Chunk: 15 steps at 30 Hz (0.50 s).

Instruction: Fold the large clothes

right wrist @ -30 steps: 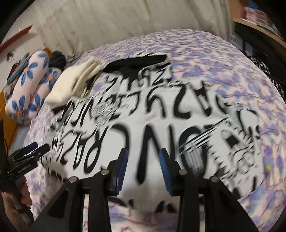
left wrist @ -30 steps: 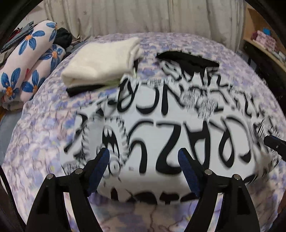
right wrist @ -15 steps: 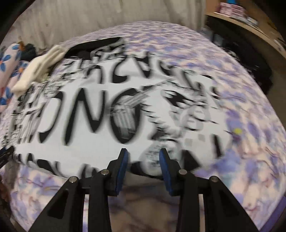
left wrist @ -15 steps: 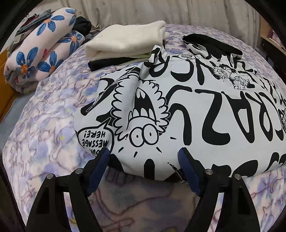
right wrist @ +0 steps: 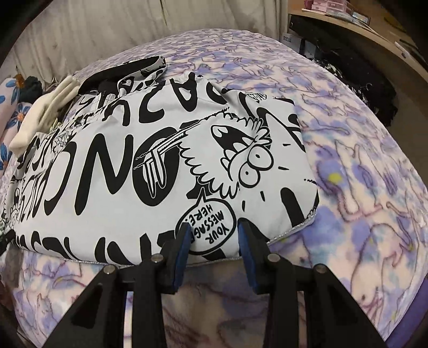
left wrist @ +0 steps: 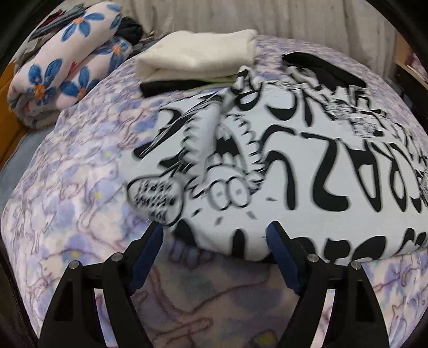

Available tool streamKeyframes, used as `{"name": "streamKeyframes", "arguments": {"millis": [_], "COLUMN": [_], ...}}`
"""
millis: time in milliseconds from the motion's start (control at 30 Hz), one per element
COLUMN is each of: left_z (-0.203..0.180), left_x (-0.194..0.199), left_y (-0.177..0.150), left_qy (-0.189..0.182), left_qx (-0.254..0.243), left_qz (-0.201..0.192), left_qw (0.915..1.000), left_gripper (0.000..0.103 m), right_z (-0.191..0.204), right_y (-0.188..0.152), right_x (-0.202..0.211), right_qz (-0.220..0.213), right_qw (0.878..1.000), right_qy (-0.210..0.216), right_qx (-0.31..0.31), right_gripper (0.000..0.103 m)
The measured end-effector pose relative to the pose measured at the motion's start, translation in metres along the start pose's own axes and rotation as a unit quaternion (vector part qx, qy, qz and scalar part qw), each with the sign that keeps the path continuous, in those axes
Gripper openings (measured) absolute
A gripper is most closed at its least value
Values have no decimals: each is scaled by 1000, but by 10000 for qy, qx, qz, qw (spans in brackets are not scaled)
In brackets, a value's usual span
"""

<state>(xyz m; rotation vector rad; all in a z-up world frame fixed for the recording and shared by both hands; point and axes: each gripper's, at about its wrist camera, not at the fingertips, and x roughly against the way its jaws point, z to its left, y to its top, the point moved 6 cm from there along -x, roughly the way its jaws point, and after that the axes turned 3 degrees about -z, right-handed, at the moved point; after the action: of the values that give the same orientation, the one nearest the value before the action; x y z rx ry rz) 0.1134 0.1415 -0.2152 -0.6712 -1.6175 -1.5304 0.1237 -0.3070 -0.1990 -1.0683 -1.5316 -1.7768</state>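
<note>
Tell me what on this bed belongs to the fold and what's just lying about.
In the job:
- white garment with black cartoon lettering
- left gripper
- right gripper

Lying about:
- folded cream cloth
- rolled blue-flowered blanket
- purple patterned bedcover

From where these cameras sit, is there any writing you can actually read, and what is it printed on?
"YOUR MESSAGE HERE": in a speech bubble printed on the black-and-white garment, seen upside down.
Large black letters on the same garment: only fragments show, such as "NO"; no whole word reads.
Left wrist view: the same kind of print is motion-blurred and unreadable.
Boxes on the shelf: labels too small to read.
</note>
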Motion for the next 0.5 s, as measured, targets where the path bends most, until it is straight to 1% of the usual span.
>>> {"name": "streamKeyframes", "arguments": {"millis": [67,133,267,400,500], "left_z": [8,14,17,13,9], "left_x": [-3,-4,-4,2,10], "left_y": [-3,-4,-2,6,14], "left_qy": [-157,-175,-87,117,155], "left_qx": [240,321,270,102,-4], "left_qz": [102,122,123,82,5], "left_qw": [9995,9993,9995,9998,9999], "left_gripper": [79,79,79,79,79], "right_z": [0,1,3,3,4], "right_y": [-1,-2,-1,2,5], "right_x": [0,0,-1,-3,-2], "right_qz": [17,32,93,255,390], "right_qw": [10000,10000,9999,9996,9992], "right_qy": [8,-20,-74,-95,-82], "right_qx": [-18,7,41,8,18], "right_gripper": [37,37,38,38,38]}}
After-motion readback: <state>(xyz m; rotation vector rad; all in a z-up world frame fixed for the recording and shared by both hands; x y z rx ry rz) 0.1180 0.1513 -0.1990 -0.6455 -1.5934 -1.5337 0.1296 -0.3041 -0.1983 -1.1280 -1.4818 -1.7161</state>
